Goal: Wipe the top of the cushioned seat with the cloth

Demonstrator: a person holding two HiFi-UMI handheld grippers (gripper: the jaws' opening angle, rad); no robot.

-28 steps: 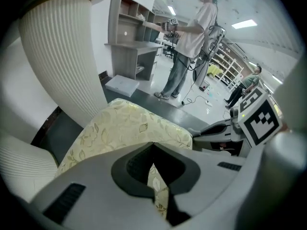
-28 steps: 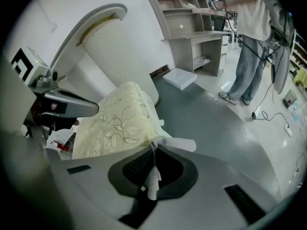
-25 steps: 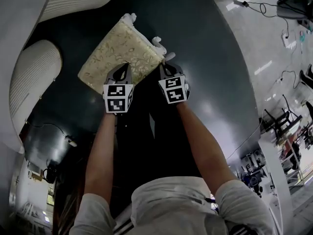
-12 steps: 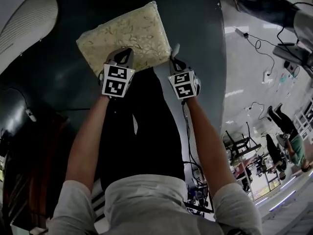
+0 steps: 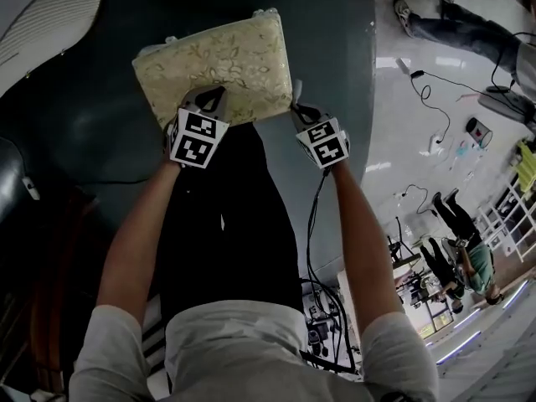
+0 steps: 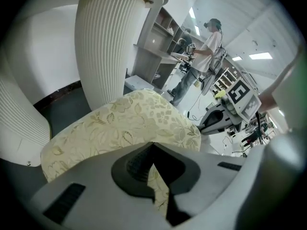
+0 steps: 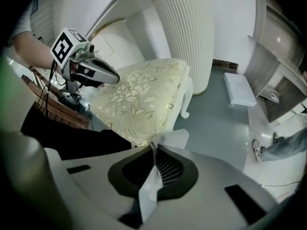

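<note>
In the head view, the cushioned seat, upholstered in pale floral fabric, stands on a dark floor. The left gripper sits over the seat's near edge. The right gripper is just beside the seat's near right corner.

In the left gripper view, the fingers meet at their tips with nothing between them. The seat's top lies just beyond, with a ribbed white column behind it.

In the right gripper view, the fingers are clamped on a white cloth. The cloth pokes out past their tips, close to the seat's corner.
</note>
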